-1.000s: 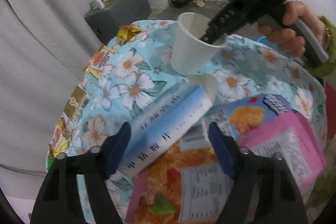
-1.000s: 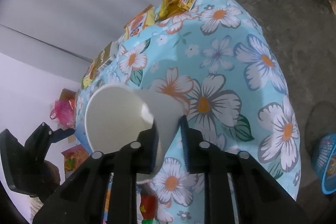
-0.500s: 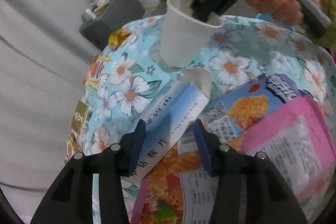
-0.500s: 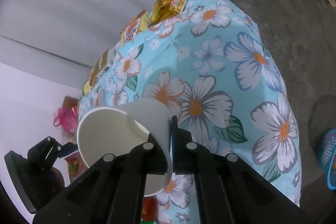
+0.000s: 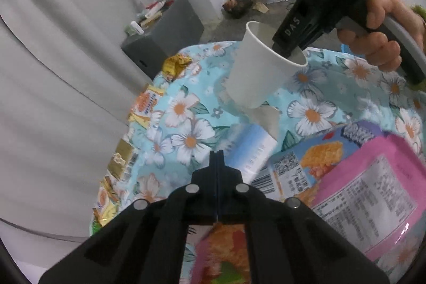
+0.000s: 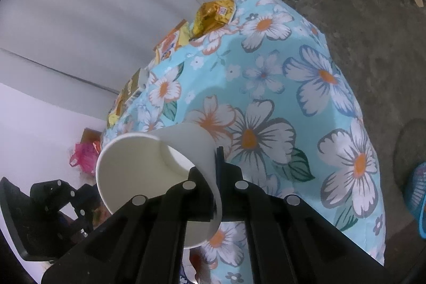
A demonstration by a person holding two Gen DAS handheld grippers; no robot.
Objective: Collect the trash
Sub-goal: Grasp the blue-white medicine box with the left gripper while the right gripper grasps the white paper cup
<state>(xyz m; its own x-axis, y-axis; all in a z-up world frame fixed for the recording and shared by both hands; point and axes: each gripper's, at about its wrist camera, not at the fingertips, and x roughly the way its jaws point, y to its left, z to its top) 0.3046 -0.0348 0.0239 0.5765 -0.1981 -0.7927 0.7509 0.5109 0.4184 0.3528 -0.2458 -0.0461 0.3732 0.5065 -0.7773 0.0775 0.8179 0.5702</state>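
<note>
The right gripper (image 6: pixel 216 151) pinches the wall of the paper cup (image 6: pixel 149 164): light, thin and crushable, so grip gently at the rim. The left gripper (image 5: pixel 217 154) has just closed fully, with nothing visibly between its jaws; the blue box (image 5: pixel 253 151) lies beside its tips.

The tablecloth (image 6: pixel 306 87) looks like thin, slightly shiny printed fabric. The white cup (image 5: pixel 263 71) is plain matt paper, smooth all over. The gold wrapper (image 6: pixel 213 15) is crinkly glossy foil, and the pink snack bag (image 5: pixel 372 193) is slick shiny plastic film. The blue box (image 5: pixel 253 151) reads as smooth cardboard. Both gripper bodies look like matt black plastic.
</note>
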